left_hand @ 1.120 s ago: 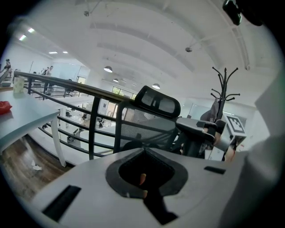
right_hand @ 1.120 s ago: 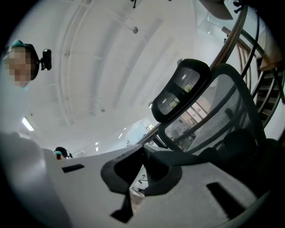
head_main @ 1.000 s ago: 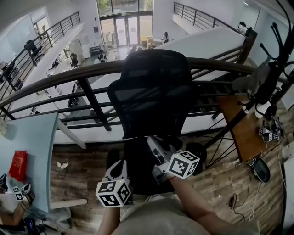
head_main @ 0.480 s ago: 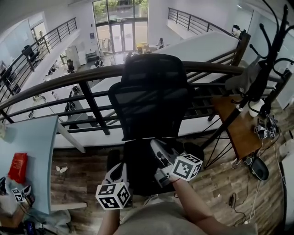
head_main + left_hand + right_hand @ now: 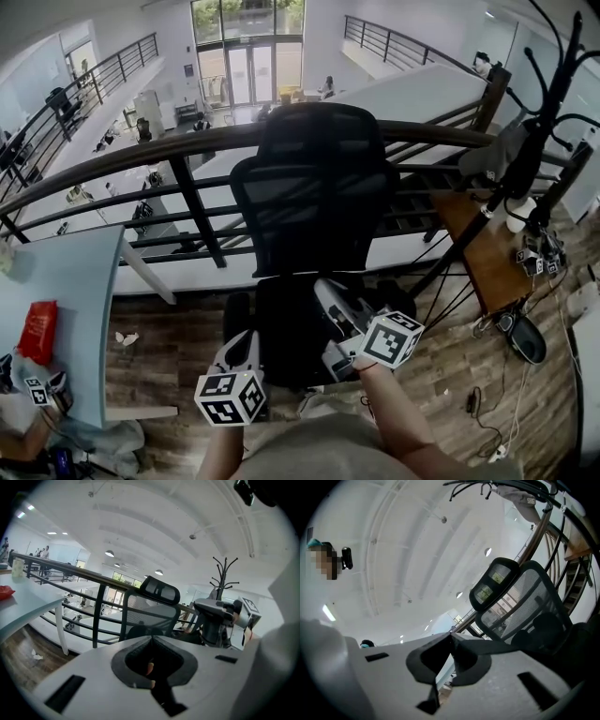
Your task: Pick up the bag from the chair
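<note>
Head view is showing left tongs and right tongs hovering over the chair seat, both pressed together, empty; bag not distinguishable on dark seat, pickup not begun

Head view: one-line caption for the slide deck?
Person's left gripper and right gripper held over a black mesh office chair beside a mezzanine railing.

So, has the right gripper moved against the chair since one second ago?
Yes, slightly. In the head view the right gripper has drifted a little to the right against the black chair, staying low over its seat.
</note>
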